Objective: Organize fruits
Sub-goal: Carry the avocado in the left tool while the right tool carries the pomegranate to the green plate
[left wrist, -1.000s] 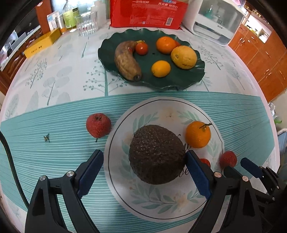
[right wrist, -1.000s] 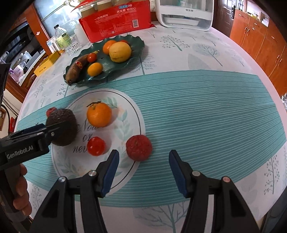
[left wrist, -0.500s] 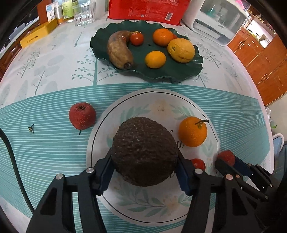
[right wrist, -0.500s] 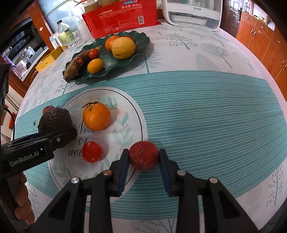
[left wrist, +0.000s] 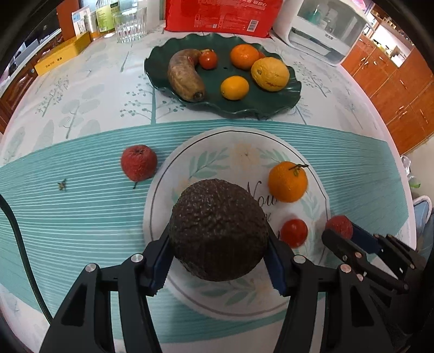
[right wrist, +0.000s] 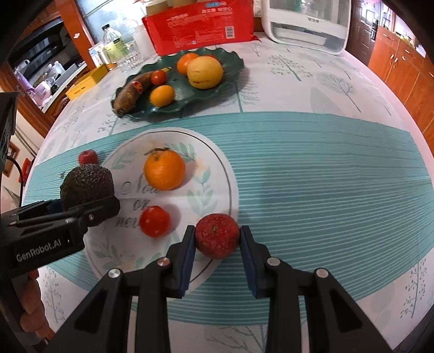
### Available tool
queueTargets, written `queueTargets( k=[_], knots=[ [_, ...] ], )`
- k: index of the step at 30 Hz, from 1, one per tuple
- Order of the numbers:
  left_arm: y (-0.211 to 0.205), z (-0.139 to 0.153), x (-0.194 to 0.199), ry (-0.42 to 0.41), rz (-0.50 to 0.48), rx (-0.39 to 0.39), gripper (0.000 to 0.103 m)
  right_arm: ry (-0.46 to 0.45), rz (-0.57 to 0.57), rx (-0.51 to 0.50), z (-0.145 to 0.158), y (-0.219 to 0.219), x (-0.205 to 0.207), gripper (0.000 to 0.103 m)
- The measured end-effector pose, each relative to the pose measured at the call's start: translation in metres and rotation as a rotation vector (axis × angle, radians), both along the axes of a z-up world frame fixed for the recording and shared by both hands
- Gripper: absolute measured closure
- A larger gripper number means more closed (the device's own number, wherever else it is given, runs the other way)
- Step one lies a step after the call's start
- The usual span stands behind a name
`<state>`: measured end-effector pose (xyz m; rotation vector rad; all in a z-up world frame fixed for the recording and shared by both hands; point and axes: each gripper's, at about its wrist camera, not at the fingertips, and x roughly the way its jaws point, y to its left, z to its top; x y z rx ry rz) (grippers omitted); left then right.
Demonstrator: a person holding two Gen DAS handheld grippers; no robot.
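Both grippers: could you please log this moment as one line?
left gripper: shut on avocado | right gripper: shut on red fruit | white plate: orange, tomato

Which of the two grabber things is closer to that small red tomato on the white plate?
Hard to call; perhaps the left. The left gripper, shut on the avocado, has a finger right beside the tomato. The right gripper, shut on the wrinkled red fruit, sits just on its other side.

Bare striped surface (right wrist: pixel 325 173) open to my right, orange (right wrist: pixel 164 173) and cherry tomato (right wrist: pixel 154 220) crowding the white plate (right wrist: pixel 217 154) ahead, green fruit dish (right wrist: pixel 233 63) blocking beyond, red package (right wrist: pixel 199 25) behind it.
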<state>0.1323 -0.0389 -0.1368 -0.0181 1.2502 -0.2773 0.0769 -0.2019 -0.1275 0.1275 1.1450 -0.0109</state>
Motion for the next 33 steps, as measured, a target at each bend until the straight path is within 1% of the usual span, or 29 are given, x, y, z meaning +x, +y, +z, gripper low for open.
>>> queueTargets(
  k=[6,11,15,18,21,23,28,31,33],
  knots=[
    [0.005,0.034,-0.003,-0.009,-0.007,-0.006,0.044,-0.056,0.054,0.009,0.035,0.012,0.005,0.071],
    [0.007,0.077,0.002,-0.038,-0.038,-0.012,0.044,-0.089,0.104,0.018,0.070,0.018,0.018,0.071],
    [0.010,0.131,0.019,-0.138,-0.071,0.022,0.044,-0.155,0.138,0.003,0.115,0.018,0.034,0.071],
    [0.013,0.174,0.036,-0.217,-0.085,0.046,0.044,-0.224,0.160,-0.005,0.158,0.015,0.051,0.071],
    [0.015,0.206,0.051,-0.271,-0.104,0.072,0.044,-0.277,0.173,-0.020,0.193,0.014,0.068,0.071],
    [0.011,0.224,0.063,-0.299,-0.130,0.104,0.044,-0.305,0.177,-0.032,0.213,0.013,0.081,0.071],
    [-0.004,0.256,0.093,-0.374,-0.199,0.202,0.044,-0.359,0.175,-0.075,0.248,0.011,0.120,0.071],
    [-0.016,0.261,0.119,-0.391,-0.240,0.265,0.044,-0.360,0.162,-0.083,0.250,0.008,0.145,0.071],
    [-0.020,0.258,0.140,-0.383,-0.241,0.298,0.044,-0.344,0.152,-0.079,0.243,0.007,0.163,0.071]
  ],
)
